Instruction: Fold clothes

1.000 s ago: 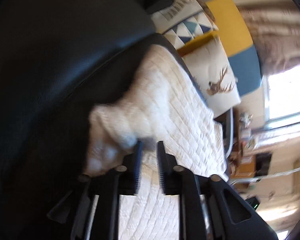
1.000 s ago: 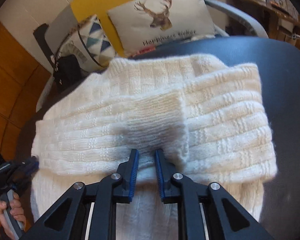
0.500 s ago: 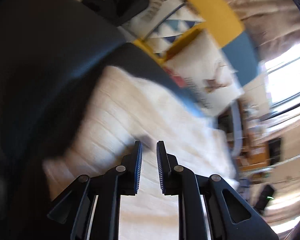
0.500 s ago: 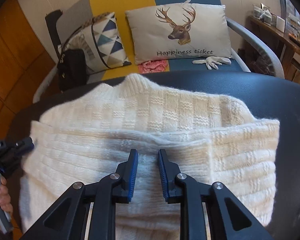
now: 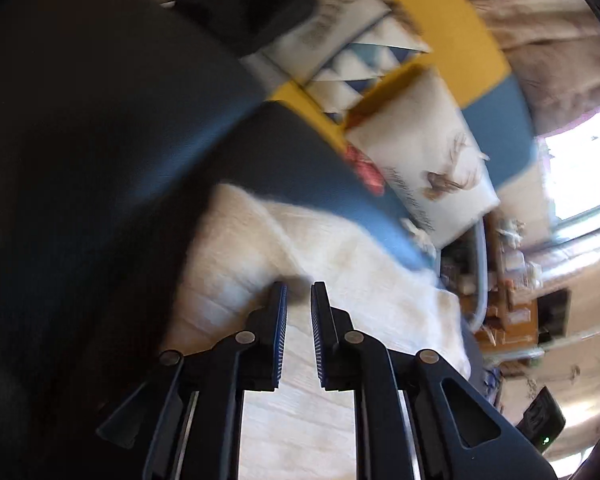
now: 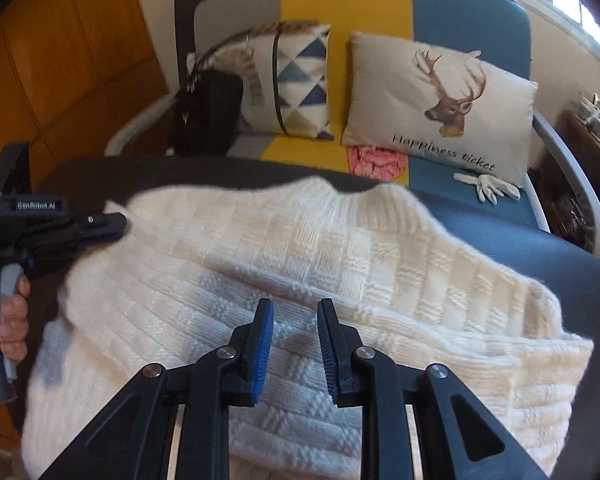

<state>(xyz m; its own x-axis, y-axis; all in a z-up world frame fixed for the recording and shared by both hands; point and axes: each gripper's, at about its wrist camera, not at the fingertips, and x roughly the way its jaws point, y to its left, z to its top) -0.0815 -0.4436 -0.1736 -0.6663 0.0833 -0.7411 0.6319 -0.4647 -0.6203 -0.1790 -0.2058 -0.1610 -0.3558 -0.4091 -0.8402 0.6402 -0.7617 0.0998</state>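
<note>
A cream knitted sweater (image 6: 340,248) lies folded on a dark leather surface (image 6: 580,280); it also shows in the left wrist view (image 5: 340,264). My right gripper (image 6: 294,308) hovers over the sweater's near half, jaws parted, holding nothing. My left gripper (image 5: 298,286) is above the sweater's left part, jaws a narrow gap apart with nothing between them; the view is blurred. The left gripper's body (image 6: 52,228) shows in the right wrist view at the sweater's left edge.
Behind the surface is a yellow, blue and grey sofa (image 6: 460,8) with a deer cushion (image 6: 440,96), a triangle cushion (image 6: 292,80), a black bag (image 6: 204,112), a pink cloth (image 6: 376,160) and white gloves (image 6: 488,186). Orange wooden panels (image 6: 60,60) stand left.
The right gripper has let go of the sleeve, opened wider and drawn back. The left gripper has swung over the sweater and released the fabric it held.
</note>
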